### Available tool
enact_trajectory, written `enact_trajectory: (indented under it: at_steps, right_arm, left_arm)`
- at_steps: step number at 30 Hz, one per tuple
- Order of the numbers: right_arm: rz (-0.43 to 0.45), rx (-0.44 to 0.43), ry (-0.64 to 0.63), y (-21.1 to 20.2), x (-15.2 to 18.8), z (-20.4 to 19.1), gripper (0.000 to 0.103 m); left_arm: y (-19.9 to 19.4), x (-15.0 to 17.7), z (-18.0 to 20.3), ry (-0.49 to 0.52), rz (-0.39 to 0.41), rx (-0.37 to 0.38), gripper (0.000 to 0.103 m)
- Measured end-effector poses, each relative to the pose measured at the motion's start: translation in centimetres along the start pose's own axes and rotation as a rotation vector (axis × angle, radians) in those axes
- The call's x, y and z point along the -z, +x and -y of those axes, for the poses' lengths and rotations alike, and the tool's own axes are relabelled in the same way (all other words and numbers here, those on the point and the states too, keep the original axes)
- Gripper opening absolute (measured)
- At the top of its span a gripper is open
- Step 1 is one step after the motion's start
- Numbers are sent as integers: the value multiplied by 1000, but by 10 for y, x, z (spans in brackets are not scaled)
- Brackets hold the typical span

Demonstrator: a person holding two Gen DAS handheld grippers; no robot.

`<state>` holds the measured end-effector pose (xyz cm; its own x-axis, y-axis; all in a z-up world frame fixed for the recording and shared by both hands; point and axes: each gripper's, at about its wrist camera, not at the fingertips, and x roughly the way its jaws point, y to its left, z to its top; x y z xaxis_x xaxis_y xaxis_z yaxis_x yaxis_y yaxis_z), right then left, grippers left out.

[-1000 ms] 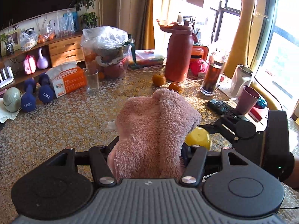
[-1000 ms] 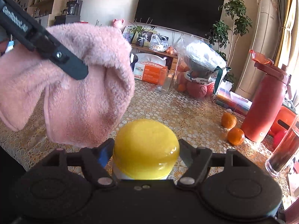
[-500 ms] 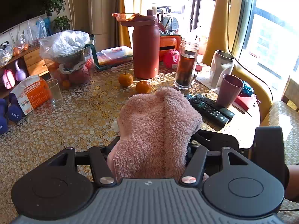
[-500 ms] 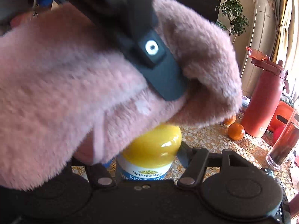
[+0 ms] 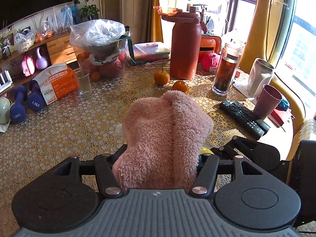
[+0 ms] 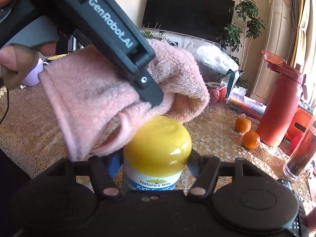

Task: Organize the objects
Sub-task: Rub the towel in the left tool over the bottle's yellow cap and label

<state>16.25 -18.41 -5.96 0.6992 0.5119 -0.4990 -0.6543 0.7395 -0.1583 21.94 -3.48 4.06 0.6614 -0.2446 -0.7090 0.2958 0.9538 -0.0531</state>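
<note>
Sunlit and cluttered, the lace-covered table (image 5: pixel 65 130) stood beneath both tools. We held a folded pink fleece cloth (image 5: pixel 165 138) clamped in the left gripper (image 5: pixel 158 169), touching the yellow-capped supplement bottle (image 6: pixel 156 154) gripped in the right gripper (image 6: pixel 156 169). We judged wiping in hand; next, sweep across the glossy cap.

Pink fleecy cloth (image 5: pixel 167 136), folded and bunched, held off the table with its thick fold standing upward; hemmed edge (image 6: pixel 59 114) hangs down on one side. Its lower fold drapes against the top of the bottle (image 6: pixel 156 158). Bottle: glossy yellow domed cap, white body with blue label band, upright, directly below the cloth, only a yellow sliver visible from the left wrist view.
</note>
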Motion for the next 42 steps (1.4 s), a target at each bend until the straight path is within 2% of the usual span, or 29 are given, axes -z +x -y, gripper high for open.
enact_trajectory:
  at_steps: [5,10,14,16,19,26,30,34,35,39,42]
  right_arm:
    - [2,-1,5,-1,1,-4,65]
    - [1,-1,7,-2,2,-4,65]
    - [0,-7,6,-2,3,-3,65]
    - [2,-6,-3,-2,3,-4,65]
    - [4,-7,-4,-2,4,-4,65]
    - [6,-16,-10,2,3,-11,62]
    - [6,-21,5,7,6,-15,64]
    - [8,6,-52,12,3,-25,64]
    - [7,7,-61,13,2,-26,63]
    - [-9,10,-107,16,-1,-30,63]
    - [-24,13,-182,19,-4,-40,63]
  left_arm:
    - [-7,-3,15,18,-7,75,60]
    - [11,1,27,48,-35,33,60]
    - [21,0,13,4,-65,10,60]
    - [23,0,5,-25,-65,30,60]
    - [22,1,-4,-48,-59,18,61]
    - [16,5,-19,-57,-58,-56,61]
    - [17,9,-35,-94,-72,-76,60]
    - [21,18,-41,-61,-114,-181,60]
    - [19,22,-45,-65,-115,-187,60]
    - [-11,28,-54,-116,-48,-113,60]
    - [-35,26,-42,-87,9,-35,60]
